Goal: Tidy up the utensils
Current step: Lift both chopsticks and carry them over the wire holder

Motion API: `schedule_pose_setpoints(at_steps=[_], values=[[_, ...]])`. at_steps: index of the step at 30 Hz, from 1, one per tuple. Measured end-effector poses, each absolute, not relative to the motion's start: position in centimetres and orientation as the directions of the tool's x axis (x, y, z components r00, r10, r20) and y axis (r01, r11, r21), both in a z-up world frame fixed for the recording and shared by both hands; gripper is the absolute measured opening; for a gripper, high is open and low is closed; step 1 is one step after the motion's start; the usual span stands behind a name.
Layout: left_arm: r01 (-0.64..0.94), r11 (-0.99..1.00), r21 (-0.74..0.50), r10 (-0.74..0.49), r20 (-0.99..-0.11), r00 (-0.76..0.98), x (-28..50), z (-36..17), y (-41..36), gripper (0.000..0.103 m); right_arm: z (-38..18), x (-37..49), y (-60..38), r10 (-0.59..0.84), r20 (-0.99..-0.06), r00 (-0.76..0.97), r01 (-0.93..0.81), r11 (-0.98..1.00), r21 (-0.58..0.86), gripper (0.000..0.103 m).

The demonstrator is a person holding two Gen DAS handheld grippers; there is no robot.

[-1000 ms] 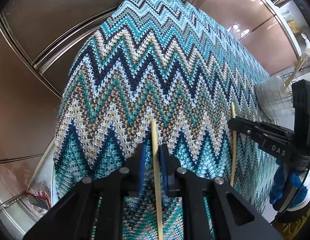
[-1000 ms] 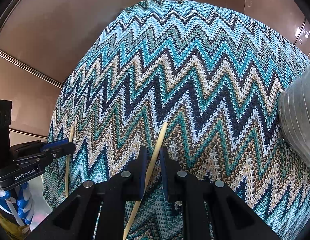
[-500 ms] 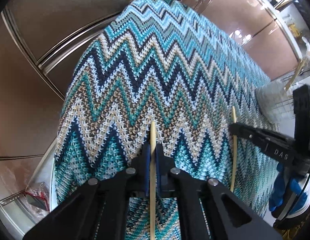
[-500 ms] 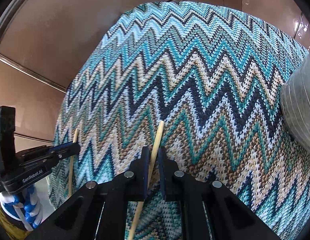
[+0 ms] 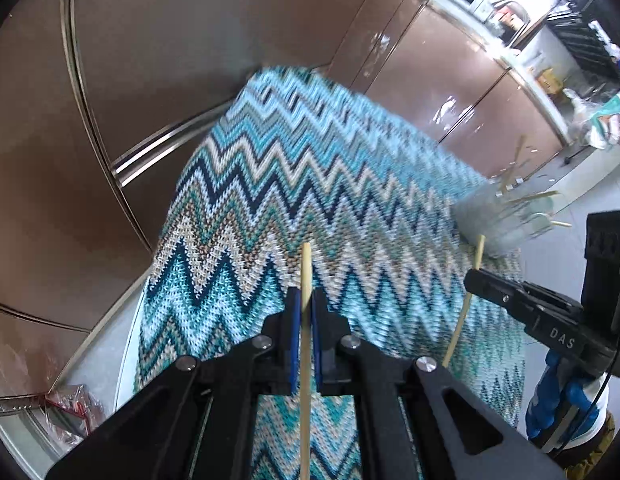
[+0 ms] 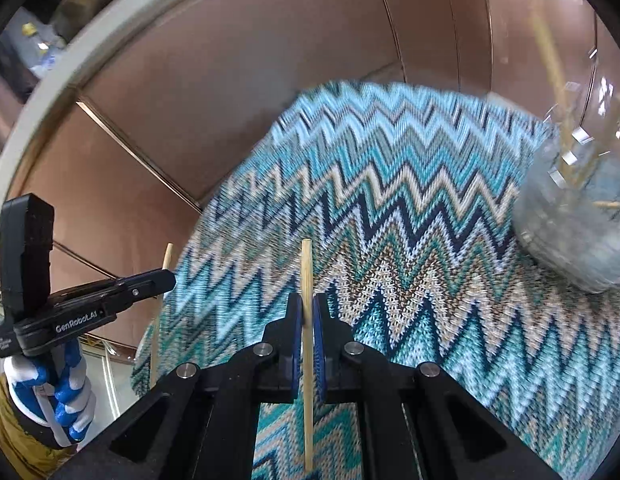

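Chopsticks, one per gripper, both lifted clear above the zigzag cloth (image 5: 294, 184). Starting at the left of the scene: the left gripper (image 5: 305, 320) has its blue pads (image 5: 294, 332) pressed tight on a pale wooden chopstick (image 5: 306, 264), which stands upright through the jaws, its tip well above them and its lower end running out of view at the bottom. To its right, the right gripper (image 6: 306, 320) is likewise clamped on a second chopstick (image 6: 306, 268), also upright, tip up. In the left wrist view that second stick (image 5: 465, 300) shows slightly slanted in the neighbouring tool. Farthest right, on the cloth's edge, sits a clear glass jar (image 6: 577, 220), blurred, with more chopsticks (image 5: 525, 196) poking out of it at loose angles. Brown glossy cabinet fronts (image 5: 190, 60) rise behind the table
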State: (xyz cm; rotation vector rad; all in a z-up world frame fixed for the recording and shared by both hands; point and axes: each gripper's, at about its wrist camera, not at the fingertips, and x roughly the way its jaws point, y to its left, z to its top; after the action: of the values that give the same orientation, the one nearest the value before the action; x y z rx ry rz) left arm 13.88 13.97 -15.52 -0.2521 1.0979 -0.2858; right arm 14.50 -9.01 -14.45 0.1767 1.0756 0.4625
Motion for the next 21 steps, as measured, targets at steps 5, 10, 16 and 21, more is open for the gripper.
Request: schedule_pose_setpoints(at_steps=[5, 10, 16, 21], values=[[0.135, 0.924, -0.357, -0.373, -0.773, 0.513, 10.9, -12.0, 13.7, 0.005, -10.3, 9.9, -9.3, 0.439, -0.739, 0.511, -0.309, 0.896, 0.318, 0.006], [0.179, 0.912, -0.368, -0.401, -0.717, 0.571, 7.9, -8.8, 12.6, 0.005, -7.3, 5.9, -10.3, 0.429, -0.670, 0.606, -0.310, 0.903, 0.297, 0.006], [0.224, 0.901, -0.371, -0.423, -0.641, 0.640, 4.5, -4.7, 11.1, 0.005, -3.5, 1.7, -12.6, 0.398, -0.585, 0.707, -0.296, 0.917, 0.266, 0.006], [0.271, 0.892, -0.360, -0.441, -0.574, 0.690, 2.5, -1.5, 9.0, 0.005, -0.7, -0.5, -15.6, 0.362, -0.509, 0.781, -0.261, 0.929, 0.261, 0.006]])
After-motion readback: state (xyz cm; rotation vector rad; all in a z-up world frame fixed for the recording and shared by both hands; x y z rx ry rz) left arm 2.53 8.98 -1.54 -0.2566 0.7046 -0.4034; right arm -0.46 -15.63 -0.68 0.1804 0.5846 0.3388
